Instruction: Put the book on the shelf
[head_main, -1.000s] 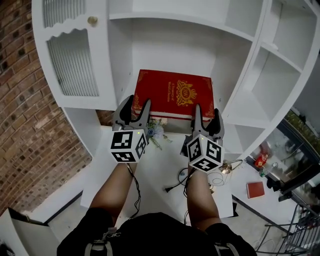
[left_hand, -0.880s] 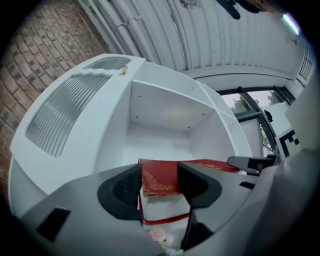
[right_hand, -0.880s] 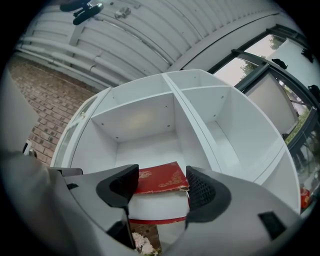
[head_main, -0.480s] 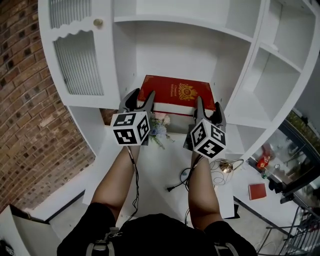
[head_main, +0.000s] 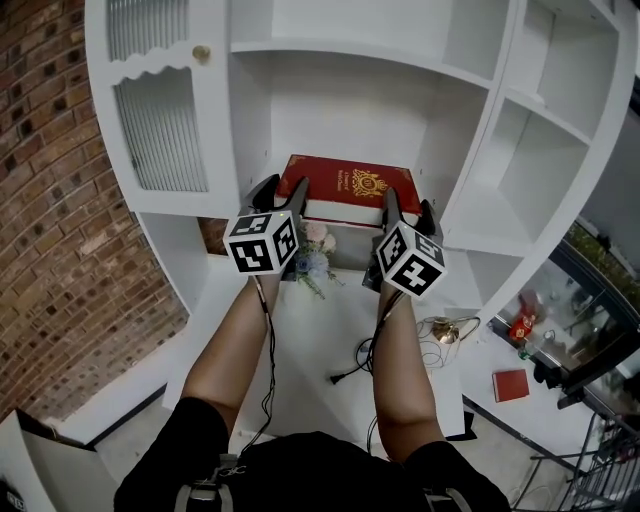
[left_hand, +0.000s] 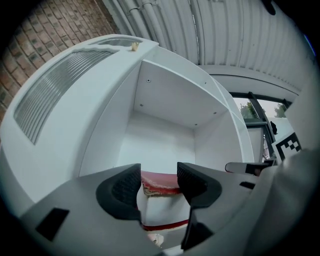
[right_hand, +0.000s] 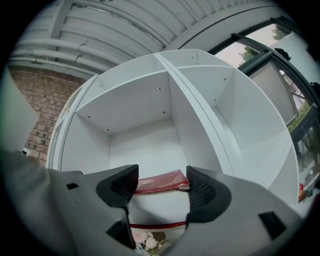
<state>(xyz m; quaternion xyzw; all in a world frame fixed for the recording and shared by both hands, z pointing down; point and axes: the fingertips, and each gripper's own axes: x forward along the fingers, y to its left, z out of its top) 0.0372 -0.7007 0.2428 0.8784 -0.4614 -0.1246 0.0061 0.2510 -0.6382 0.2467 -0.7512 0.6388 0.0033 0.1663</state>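
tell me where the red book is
Head view: the red book lies in the middle compartment of the white shelf, front edge between the left hand-held gripper and right hand-held gripper.

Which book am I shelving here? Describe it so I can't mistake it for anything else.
Start at the white shelf unit and find its open middle compartment, just right of the slatted door. The book sits at that compartment's front edge: large, thick, deep red with gold ornament on its cover, unlike the small plain red book on the white surface at lower right.
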